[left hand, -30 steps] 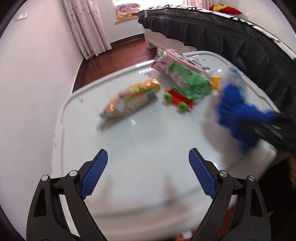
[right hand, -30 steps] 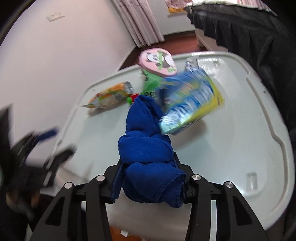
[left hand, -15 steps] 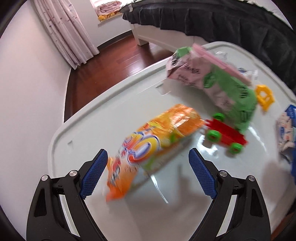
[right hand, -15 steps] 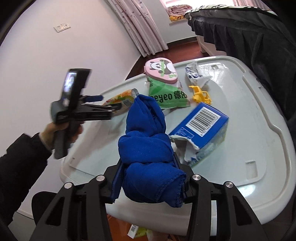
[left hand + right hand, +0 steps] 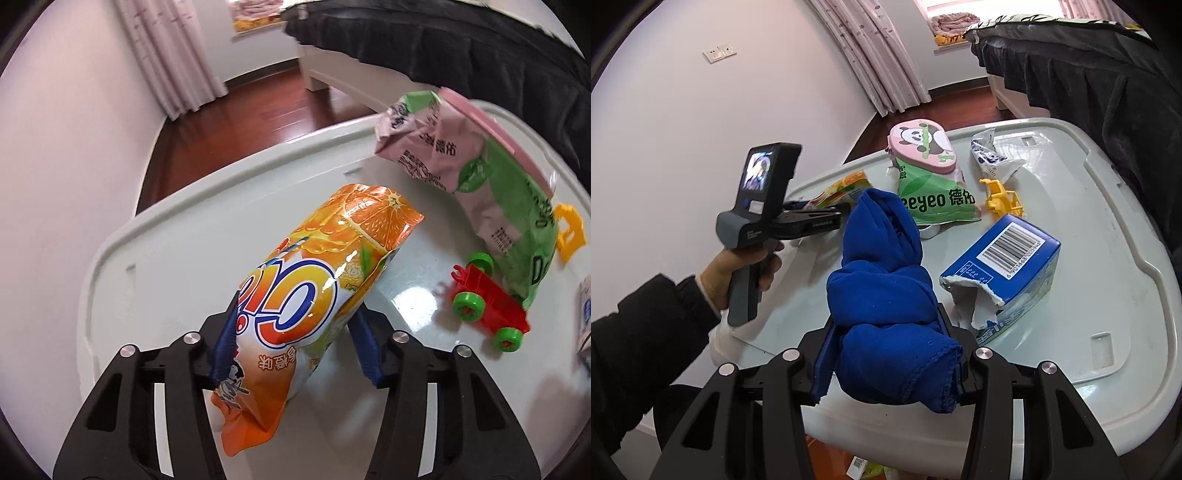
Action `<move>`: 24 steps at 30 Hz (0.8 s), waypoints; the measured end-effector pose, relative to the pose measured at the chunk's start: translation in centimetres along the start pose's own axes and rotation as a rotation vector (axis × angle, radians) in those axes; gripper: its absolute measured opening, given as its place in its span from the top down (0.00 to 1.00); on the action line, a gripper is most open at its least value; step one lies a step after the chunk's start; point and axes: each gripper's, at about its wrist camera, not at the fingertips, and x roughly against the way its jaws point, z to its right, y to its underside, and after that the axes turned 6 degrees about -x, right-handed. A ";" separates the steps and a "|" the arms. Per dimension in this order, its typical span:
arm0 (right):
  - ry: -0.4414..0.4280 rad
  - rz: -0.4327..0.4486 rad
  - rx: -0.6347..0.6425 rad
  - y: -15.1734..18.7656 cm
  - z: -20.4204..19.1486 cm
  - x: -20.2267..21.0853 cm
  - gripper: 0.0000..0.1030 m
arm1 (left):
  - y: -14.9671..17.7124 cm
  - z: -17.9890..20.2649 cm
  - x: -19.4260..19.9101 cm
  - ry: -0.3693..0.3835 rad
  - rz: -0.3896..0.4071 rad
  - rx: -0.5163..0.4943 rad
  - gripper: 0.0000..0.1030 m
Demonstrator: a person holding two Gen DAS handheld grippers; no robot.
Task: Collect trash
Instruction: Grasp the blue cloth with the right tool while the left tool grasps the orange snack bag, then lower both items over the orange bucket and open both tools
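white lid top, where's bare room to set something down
Bare patches: the right side of the white lid, from the torn blue box to the rim, and the near-left corner by the orange snack bag. The far middle is crowded around the green wipes pack and yellow toy.

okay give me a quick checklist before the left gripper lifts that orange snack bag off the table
1. Orange snack bag sits between the left gripper pads, whose jaws have just been closing: ok.
2. Pads pressing both sides of the bag: ok.
3. Bag clear of the red toy car: ok.
4. Right gripper clamped on the blue cloth: ok.
5. Trash bin to drop it in: cannot tell, none in view.
6. Torn blue carton left on the white table: not ok.
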 end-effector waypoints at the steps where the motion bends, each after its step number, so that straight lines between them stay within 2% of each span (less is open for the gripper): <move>1: 0.001 0.009 -0.001 0.0 0.0 0.2 0.54 | 0.1 -0.3 0.5 0.013 -0.001 0.039 0.50; 4: 0.007 0.022 -0.002 -0.2 0.0 0.3 0.54 | 0.7 -0.8 2.6 0.033 0.000 0.111 0.50; 12: 0.063 0.041 0.031 0.4 -0.8 0.6 0.54 | 3.6 0.5 10.0 -0.008 0.018 0.177 0.51; 17: 0.115 0.061 0.074 1.0 -1.6 1.4 0.54 | 7.4 2.2 14.8 0.004 0.026 0.239 0.51; 24: 0.157 0.095 0.155 3.0 -3.9 4.9 0.54 | 13.3 6.0 20.9 0.004 0.070 0.230 0.51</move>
